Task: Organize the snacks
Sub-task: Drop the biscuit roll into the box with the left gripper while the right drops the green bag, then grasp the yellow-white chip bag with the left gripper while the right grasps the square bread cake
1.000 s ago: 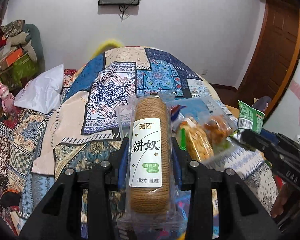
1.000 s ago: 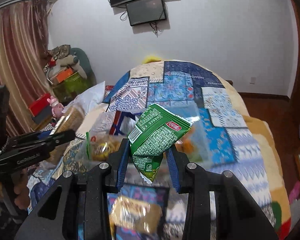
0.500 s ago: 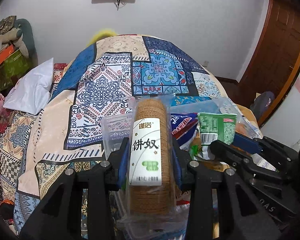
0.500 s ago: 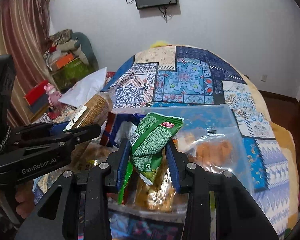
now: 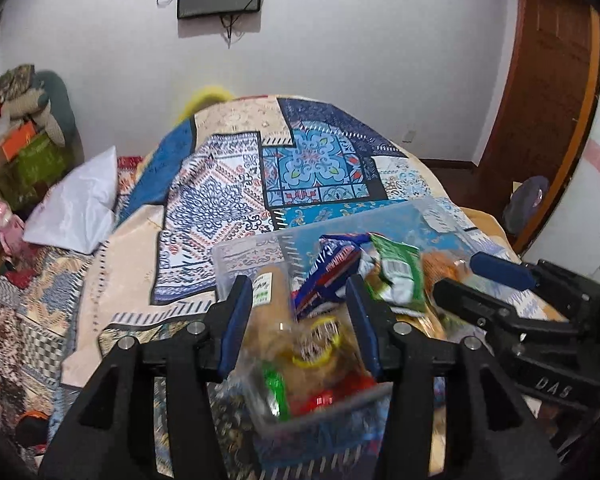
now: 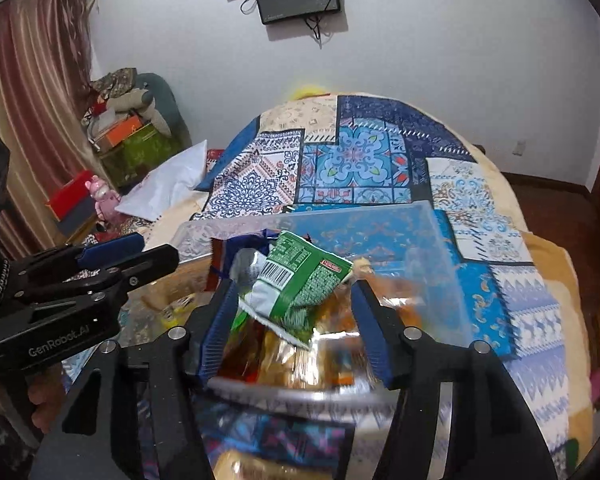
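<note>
A clear plastic bin [image 5: 244,252] sits on the patchwork bedspread and holds several snack packs. My left gripper [image 5: 298,320] is open over the bin's left part; the biscuit roll [image 5: 270,300] lies loose in the bin between its fingers. My right gripper [image 6: 294,316] is open over the same bin [image 6: 432,256]; the green snack bag [image 6: 300,280] rests on the pile between its fingers, also visible in the left wrist view [image 5: 396,276]. A blue-red pack [image 5: 332,264] lies beside it. Each gripper shows in the other's view.
The patchwork bedspread [image 5: 312,160] covers the bed beyond the bin. A white pillow [image 5: 76,204] lies at the left. Boxes and clutter [image 6: 128,136] stand by the left wall. A wooden door [image 5: 548,92] is at the right.
Both grippers have opened. The biscuit roll has dropped from the left gripper into the bin, and the green bag has left the right gripper and lies on the pile.
</note>
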{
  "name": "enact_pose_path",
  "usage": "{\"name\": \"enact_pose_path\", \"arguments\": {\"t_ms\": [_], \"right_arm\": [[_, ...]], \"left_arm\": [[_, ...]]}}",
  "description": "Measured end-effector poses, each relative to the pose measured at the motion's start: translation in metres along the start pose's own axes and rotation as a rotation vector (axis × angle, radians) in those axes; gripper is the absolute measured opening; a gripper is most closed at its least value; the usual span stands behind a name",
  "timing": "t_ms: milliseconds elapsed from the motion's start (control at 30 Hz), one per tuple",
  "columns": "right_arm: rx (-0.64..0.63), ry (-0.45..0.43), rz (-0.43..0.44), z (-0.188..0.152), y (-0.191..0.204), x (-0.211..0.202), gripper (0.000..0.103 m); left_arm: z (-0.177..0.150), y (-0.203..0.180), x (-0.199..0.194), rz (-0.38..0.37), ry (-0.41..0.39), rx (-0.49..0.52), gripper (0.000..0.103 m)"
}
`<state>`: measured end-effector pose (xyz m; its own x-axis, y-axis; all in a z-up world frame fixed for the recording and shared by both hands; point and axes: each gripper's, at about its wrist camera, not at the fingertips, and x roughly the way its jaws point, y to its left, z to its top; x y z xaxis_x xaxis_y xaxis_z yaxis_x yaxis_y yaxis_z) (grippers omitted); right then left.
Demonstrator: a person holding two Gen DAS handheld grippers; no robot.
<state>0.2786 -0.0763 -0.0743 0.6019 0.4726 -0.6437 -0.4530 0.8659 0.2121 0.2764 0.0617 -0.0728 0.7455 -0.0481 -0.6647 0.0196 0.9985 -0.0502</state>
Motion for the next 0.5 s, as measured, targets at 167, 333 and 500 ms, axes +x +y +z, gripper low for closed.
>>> {"name": "enact_pose_path", "arguments": {"t_ms": [167, 333, 500], "right_arm": [[-0.016, -0.012, -0.019, -0.014, 0.003, -0.034, 0.075], [-0.023, 0.014, -0.038, -0.044, 0.007, -0.053, 0.084], [0.008, 0.085, -0.037, -0.072, 0.005, -0.043, 0.094]], "left_arm": [[-0.020, -0.002, -0.042, 0.027, -0.036, 0.003, 0.078], [-0.050, -0.005, -0.067, 0.037, -0.020, 0.007, 0.085], [-0.081, -0.008, -0.074, 0.024, 0.026, 0.007, 0.090]]}}
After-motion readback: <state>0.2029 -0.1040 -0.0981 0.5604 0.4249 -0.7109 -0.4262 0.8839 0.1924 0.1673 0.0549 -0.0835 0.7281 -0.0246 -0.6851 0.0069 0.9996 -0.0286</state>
